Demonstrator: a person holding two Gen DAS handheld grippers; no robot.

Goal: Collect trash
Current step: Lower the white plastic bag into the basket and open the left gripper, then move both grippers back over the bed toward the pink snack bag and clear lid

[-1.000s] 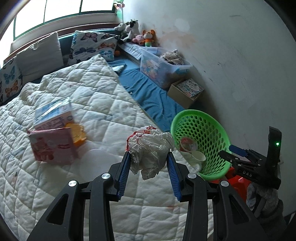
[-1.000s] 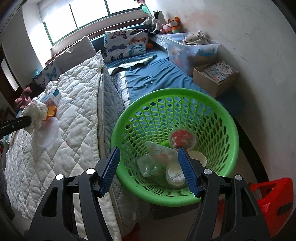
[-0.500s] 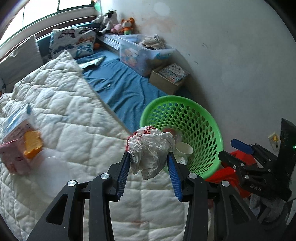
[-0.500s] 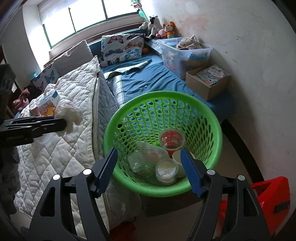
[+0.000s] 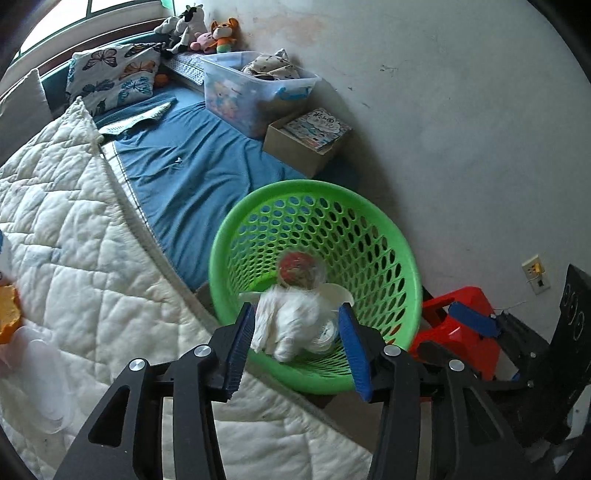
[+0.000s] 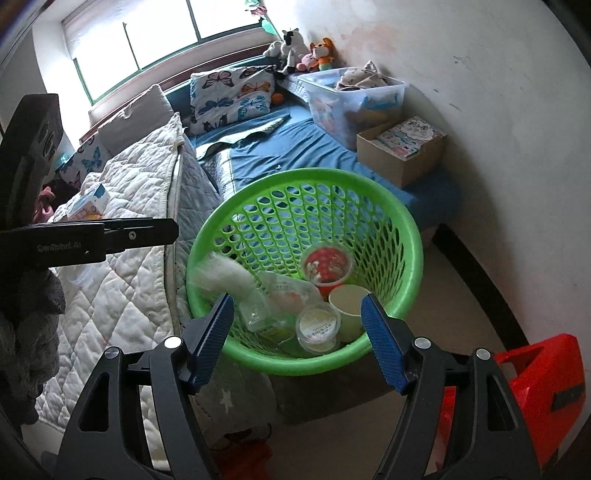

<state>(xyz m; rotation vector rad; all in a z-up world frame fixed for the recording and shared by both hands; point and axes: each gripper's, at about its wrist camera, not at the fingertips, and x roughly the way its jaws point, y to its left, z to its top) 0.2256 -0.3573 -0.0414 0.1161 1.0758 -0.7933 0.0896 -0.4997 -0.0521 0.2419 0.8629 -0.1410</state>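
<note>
Left gripper [image 5: 297, 347] spread wide above the near rim of the green basket [image 5: 402, 254], gripping nothing; crumpled white plastic bag [image 5: 291, 321] loose and blurred between the blue pads, inside the basket by its near wall. Right gripper [image 6: 297, 334] likewise open and empty, aimed into the same basket. Lower in the basket: a lidded tub [image 6: 317, 325], a paper cup [image 6: 349, 302], a red-topped cup [image 6: 327, 262]. Beyond, a white quilt [image 5: 74, 240], then a blue sheet [image 5: 192, 166].

A white quilt [image 5: 81, 258] covers the bed beside a blue sheet [image 5: 199, 173], with butterfly pillows [image 6: 236, 96], stuffed toys [image 5: 199, 31], a clear storage bin [image 5: 255, 92], a cardboard box [image 6: 402, 151] and a red stool [image 6: 535, 391] nearby.
</note>
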